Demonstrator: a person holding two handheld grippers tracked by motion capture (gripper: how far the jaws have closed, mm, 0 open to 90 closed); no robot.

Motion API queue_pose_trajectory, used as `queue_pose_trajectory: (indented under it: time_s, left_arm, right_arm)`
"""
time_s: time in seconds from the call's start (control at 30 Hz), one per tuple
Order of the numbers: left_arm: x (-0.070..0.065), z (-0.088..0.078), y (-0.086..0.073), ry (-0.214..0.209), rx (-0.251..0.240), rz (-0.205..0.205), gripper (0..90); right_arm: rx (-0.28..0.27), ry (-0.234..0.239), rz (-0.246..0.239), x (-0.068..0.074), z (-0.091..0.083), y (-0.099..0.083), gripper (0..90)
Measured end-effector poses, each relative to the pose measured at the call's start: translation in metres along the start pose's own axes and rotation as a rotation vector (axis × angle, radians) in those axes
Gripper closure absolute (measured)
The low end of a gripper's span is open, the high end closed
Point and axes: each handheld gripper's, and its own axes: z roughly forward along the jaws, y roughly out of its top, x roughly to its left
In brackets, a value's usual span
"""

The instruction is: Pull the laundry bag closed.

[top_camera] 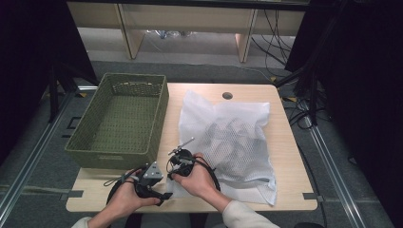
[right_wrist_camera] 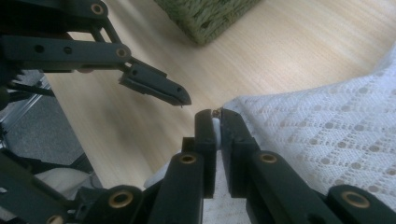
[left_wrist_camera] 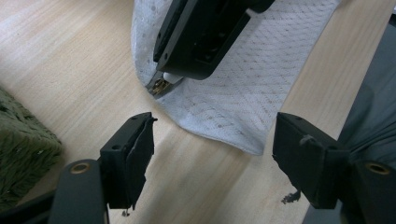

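Note:
A white mesh bag [top_camera: 233,137] with dark clothes inside lies on the wooden table [top_camera: 290,156]. My right gripper [top_camera: 177,167] is at the bag's near left edge. In the right gripper view its jaws [right_wrist_camera: 215,114] are shut on a small white tab at the rim of the bag [right_wrist_camera: 327,126]. A brass zipper slider [left_wrist_camera: 159,87] shows just under the right gripper [left_wrist_camera: 201,42] in the left gripper view. My left gripper [left_wrist_camera: 212,135] stands open, nothing between its jaws, a short way from the bag's corner [left_wrist_camera: 243,107]. The high view shows the left gripper [top_camera: 159,190] at the table's front edge.
A green woven basket [top_camera: 114,159] with nothing in it stands on the table's left half, close to both grippers; its corner [right_wrist_camera: 205,18] shows in the right gripper view. Bare wood lies between basket and bag. Cables trail from both grippers.

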Motion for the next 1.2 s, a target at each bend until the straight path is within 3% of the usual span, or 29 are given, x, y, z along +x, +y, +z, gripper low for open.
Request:
queue_pose_trajectory:
  time_s: [0.03, 0.1, 0.17, 0.2, 0.27, 0.37, 0.43, 0.53, 0.6, 0.67, 0.7, 0.83, 0.97, 1.03, 1.2]
  left_arm:
    - [0.0, 0.0, 0.0, -0.001, -0.007, -0.008, 29.1]
    - [0.002, -0.001, 0.001, 0.007, 0.005, 0.019, 29.1]
    - [0.001, 0.0, 0.0, 0.007, -0.001, 0.013, 29.2]
    - [0.001, -0.001, 0.0, 0.006, 0.002, 0.014, 29.2]
    - [0.0, 0.0, 0.0, -0.001, -0.007, -0.012, 29.1]
    - [0.002, 0.001, 0.001, -0.009, -0.011, 0.004, 29.2]
    - [0.001, 0.003, 0.0, -0.02, -0.022, -0.037, 29.3]
    - [0.003, 0.002, 0.001, -0.019, -0.035, -0.031, 29.3]
    - [0.002, 0.002, 0.001, -0.024, -0.048, -0.059, 29.3]
    - [0.003, 0.001, 0.002, -0.023, -0.058, -0.048, 29.4]
    - [0.003, 0.001, 0.003, -0.022, -0.056, -0.05, 29.4]
    - [0.003, 0.001, 0.005, -0.03, -0.071, -0.054, 29.5]
    - [0.003, 0.003, 0.005, -0.035, -0.085, -0.074, 29.7]
    - [0.002, 0.002, 0.005, -0.029, -0.085, -0.097, 29.8]
    - [0.004, 0.002, 0.006, -0.039, -0.101, -0.097, 30.1]
  right_arm:
    - [-0.004, -0.005, -0.006, 0.0, -0.001, 0.0, 86.8]
    - [-0.003, 0.0, -0.008, 0.0, -0.003, 0.001, 86.8]
    - [-0.012, -0.002, -0.025, 0.0, -0.005, 0.001, 86.8]
    - [-0.011, -0.003, -0.011, 0.001, -0.006, 0.001, 86.8]
    - [-0.008, -0.002, -0.014, 0.002, -0.007, 0.001, 86.8]
    - [-0.01, -0.002, -0.026, 0.002, -0.008, 0.0, 86.8]
    - [-0.009, 0.002, -0.03, 0.002, -0.009, 0.0, 86.8]
    - [-0.019, -0.002, -0.031, 0.003, -0.013, 0.0, 86.8]
    - [-0.026, 0.006, -0.048, 0.003, -0.015, 0.001, 86.8]
    - [-0.025, 0.005, -0.028, 0.005, -0.019, 0.001, 86.8]
    - [-0.037, 0.003, -0.051, 0.004, -0.02, 0.001, 86.8]
    - [-0.044, 0.01, -0.055, 0.003, -0.024, 0.0, 86.9]
    - [-0.057, 0.007, -0.063, 0.002, -0.026, -0.001, 86.8]
    - [-0.048, 0.011, -0.037, 0.004, -0.028, -0.001, 86.9]
    - [-0.061, 0.009, -0.038, 0.003, -0.031, -0.001, 86.9]
